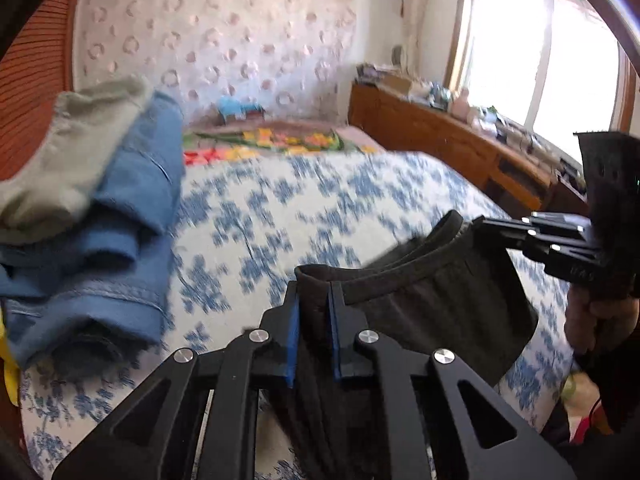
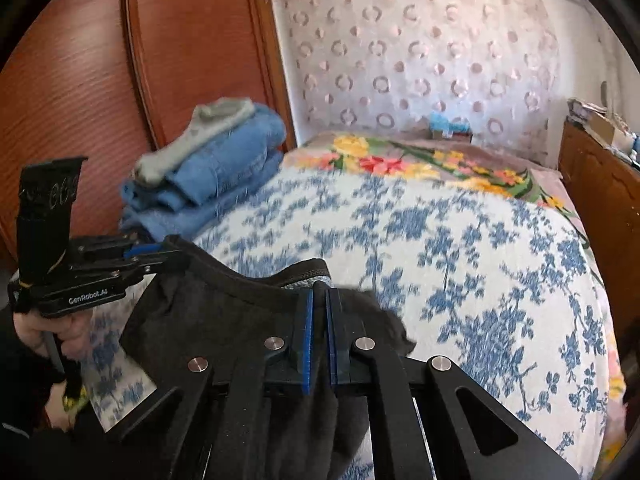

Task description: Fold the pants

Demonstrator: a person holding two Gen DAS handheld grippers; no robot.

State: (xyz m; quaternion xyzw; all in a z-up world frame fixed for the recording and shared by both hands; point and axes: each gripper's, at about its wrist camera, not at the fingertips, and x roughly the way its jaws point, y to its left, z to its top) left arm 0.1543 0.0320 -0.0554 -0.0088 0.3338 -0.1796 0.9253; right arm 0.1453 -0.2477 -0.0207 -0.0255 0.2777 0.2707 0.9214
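Left wrist view: left gripper [image 1: 314,300] clamped on black pants [image 1: 420,300] waistband, right gripper [image 1: 480,226] pinching same band at 2 o'clock, above bed [image 1: 320,200]. Folding barely begun (judging so); folded jeans [image 1: 132,200] stacked at 9 o'clock.

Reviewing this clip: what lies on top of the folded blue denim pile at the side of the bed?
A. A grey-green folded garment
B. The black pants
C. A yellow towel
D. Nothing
A: a grey-green folded garment rests on the folded blue denim pile, while the black pants hang by the waistband between the left tool and the right tool, above the blue-flowered bedspread.
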